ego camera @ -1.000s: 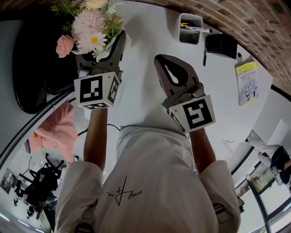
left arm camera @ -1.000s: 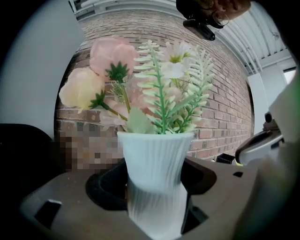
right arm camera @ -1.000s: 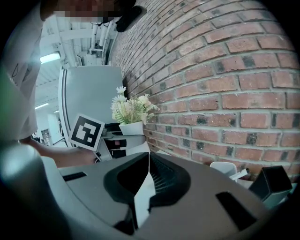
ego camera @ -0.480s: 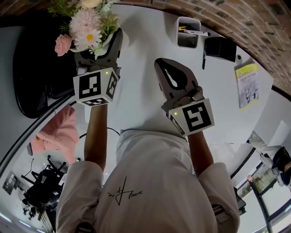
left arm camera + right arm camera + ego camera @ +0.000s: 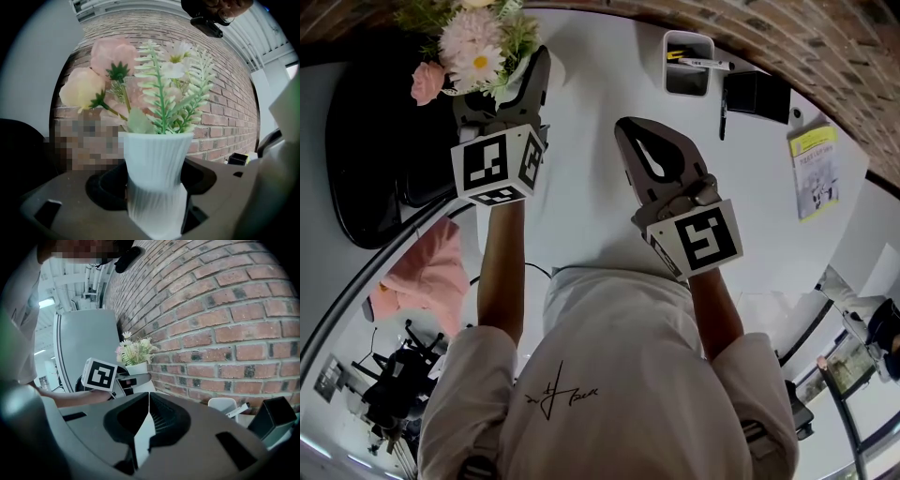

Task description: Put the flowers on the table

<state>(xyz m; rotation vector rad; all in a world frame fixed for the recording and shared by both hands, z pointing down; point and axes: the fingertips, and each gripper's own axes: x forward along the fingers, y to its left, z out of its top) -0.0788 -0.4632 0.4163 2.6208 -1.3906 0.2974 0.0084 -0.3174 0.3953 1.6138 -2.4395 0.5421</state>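
A bunch of pink, cream and white artificial flowers (image 5: pixel 473 52) with green fern stands in a white ribbed vase (image 5: pixel 154 183). My left gripper (image 5: pixel 508 84) is shut on the vase's narrow waist and holds it upright at the far left of the white round table (image 5: pixel 581 141). In the left gripper view the vase fills the gap between both jaws. My right gripper (image 5: pixel 630 131) hovers over the table's middle, jaws shut together and empty, as its own view (image 5: pixel 148 394) confirms. From there the flowers (image 5: pixel 136 355) show to the left, in front of the brick wall.
At the table's far side sit a white pen holder (image 5: pixel 689 64), a black box (image 5: pixel 755 94), a pen (image 5: pixel 723 120) and a yellow booklet (image 5: pixel 814 169). A black chair (image 5: pixel 366 141) stands left of the table, with a pink cloth (image 5: pixel 427 277) below it.
My left gripper has carried the vase a little farther away, toward the table's far left. The right gripper has hardly moved.
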